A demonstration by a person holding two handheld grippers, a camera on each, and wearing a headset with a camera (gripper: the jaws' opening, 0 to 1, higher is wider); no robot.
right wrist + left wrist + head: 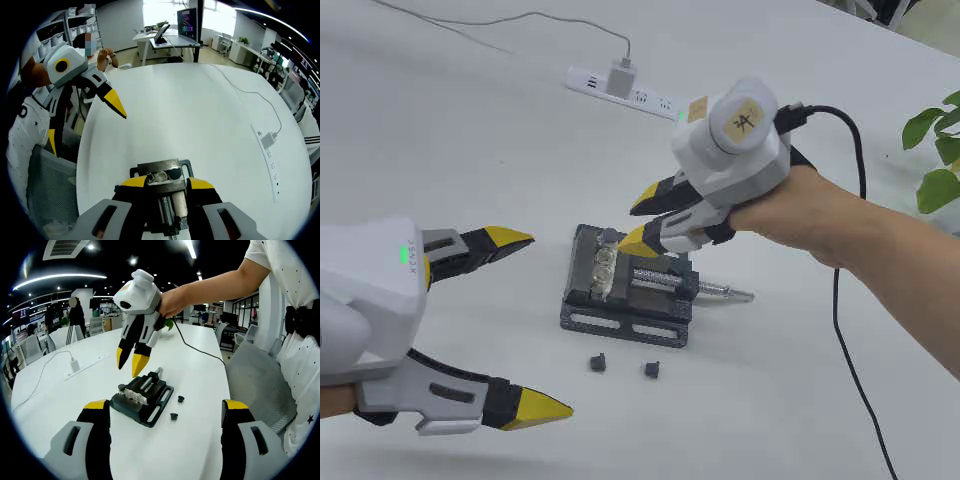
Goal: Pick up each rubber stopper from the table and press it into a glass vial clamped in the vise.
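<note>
A small black vise (630,300) stands mid-table with glass vials (603,268) clamped in a row in its jaws. The vial at one end carries a dark stopper (173,174); the two beside it (155,176) look uncapped. Two loose black rubber stoppers (598,363) (652,369) lie on the table just in front of the vise. My right gripper (634,226) hovers open just above and behind the vise, holding nothing, its jaws straddling the vise screw in the right gripper view (169,182). My left gripper (542,323) stands wide open left of the vise, holding nothing.
A white power strip (620,88) with a charger and its cable lies at the table's far side. A black cable (845,300) trails from the right gripper across the table on the right. Green plant leaves (940,150) show at the right edge.
</note>
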